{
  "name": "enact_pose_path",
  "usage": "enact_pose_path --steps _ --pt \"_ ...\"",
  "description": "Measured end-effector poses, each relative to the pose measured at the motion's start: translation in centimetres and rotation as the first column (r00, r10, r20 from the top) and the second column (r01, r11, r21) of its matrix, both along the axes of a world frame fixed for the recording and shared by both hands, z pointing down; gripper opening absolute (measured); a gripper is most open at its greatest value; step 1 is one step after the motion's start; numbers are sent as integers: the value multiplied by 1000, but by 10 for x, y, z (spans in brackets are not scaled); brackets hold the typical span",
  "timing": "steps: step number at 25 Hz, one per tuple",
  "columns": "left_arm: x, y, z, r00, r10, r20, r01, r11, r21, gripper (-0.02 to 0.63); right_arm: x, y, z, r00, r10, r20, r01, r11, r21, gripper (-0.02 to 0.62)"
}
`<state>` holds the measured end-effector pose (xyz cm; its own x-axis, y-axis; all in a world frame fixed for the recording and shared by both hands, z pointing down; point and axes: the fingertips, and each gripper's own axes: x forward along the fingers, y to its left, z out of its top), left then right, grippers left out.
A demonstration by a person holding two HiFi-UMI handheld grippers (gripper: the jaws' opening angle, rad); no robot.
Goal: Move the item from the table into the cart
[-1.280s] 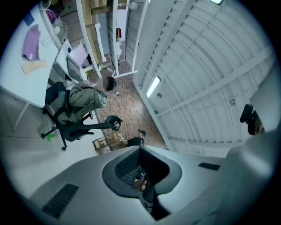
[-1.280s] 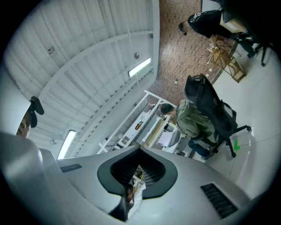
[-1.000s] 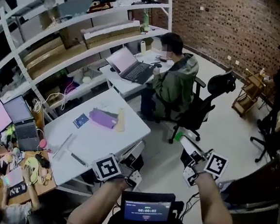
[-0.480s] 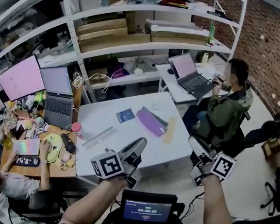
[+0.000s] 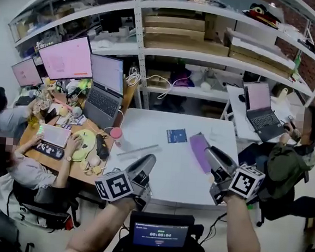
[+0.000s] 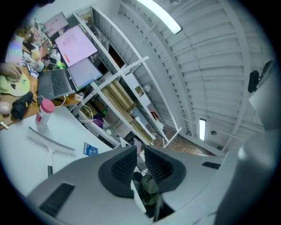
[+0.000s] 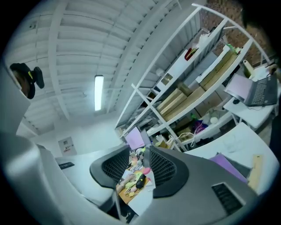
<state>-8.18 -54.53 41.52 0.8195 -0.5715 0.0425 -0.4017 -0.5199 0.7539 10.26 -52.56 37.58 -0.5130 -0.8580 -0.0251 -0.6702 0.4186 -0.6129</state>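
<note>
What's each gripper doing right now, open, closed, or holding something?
Left gripper: open, jaws have just been opening, nothing between them.
Right gripper: open, jaws have just been opening, nothing between them.

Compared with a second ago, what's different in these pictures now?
The head view has swung round: the white table now lies straight ahead, and the seated person in the green jacket has slid to its right edge. The left gripper and right gripper have just been opening their jaws, with nothing between them. Nothing was picked up. The blue booklet and purple item lie on the table as before.
</note>
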Motion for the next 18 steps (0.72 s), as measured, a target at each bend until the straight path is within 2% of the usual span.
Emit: enact_pose_path --steps 1,2,3,5,9,13,15,18 --pt "-8 -7 1 999 -46 19 45 999 10 67 -6 -15 0 999 -42 -31 42 999 -1 151" --pt "-17 -14 2 995 -87 40 87 996 22 78 -15 -29 1 995 -84 -57 84 996 -4 206" --pt "-26 -21 4 990 -126 59 125 992 30 89 -25 -42 2 989 -119 -87 118 993 -7 224" --pt "-47 -33 13 975 -199 93 198 980 28 114 -44 -68 10 973 -173 -153 172 985 -20 224" --pt "-101 -57 31 926 -320 199 319 947 38 131 -101 -110 31 938 -283 -201 275 959 -67 224" --pt "-151 -81 42 883 -378 279 378 924 55 150 -156 -150 58 907 -325 -268 300 945 -132 224" --pt "-172 -91 52 859 -390 331 393 917 60 163 -184 -164 79 895 -340 -288 298 937 -181 288" --pt "-201 -111 72 829 -402 388 411 909 63 166 -222 -187 117 867 -357 -347 282 927 -248 291"
